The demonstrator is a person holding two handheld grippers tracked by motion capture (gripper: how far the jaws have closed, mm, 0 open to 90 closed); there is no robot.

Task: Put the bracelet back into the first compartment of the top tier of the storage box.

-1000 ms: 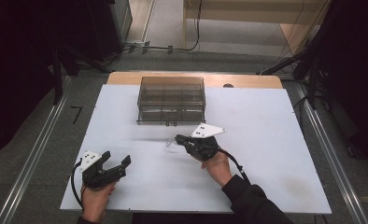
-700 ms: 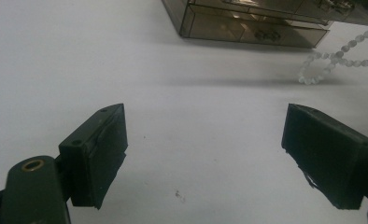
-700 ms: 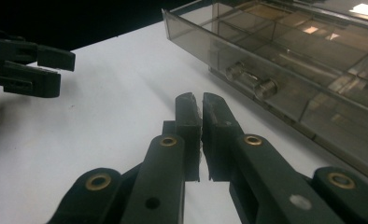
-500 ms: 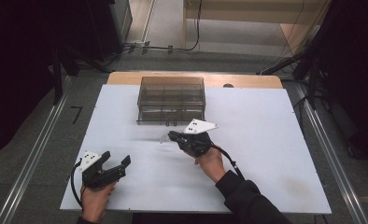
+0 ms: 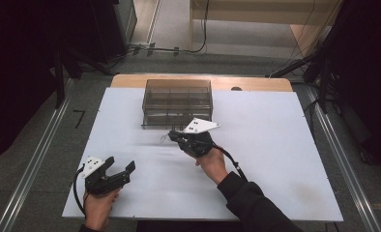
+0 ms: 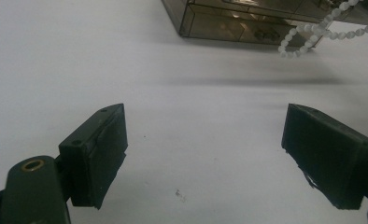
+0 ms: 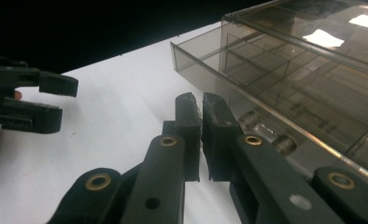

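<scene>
White table top, smoky plastic compartment box — grey floor, dark surroundings

Compartment box sitting at far middle of table. Right gripper lying just before box's front edge, bead string hanging there above table. Left gripper resting near front-left corner, well apart from box and right gripper.
</scene>
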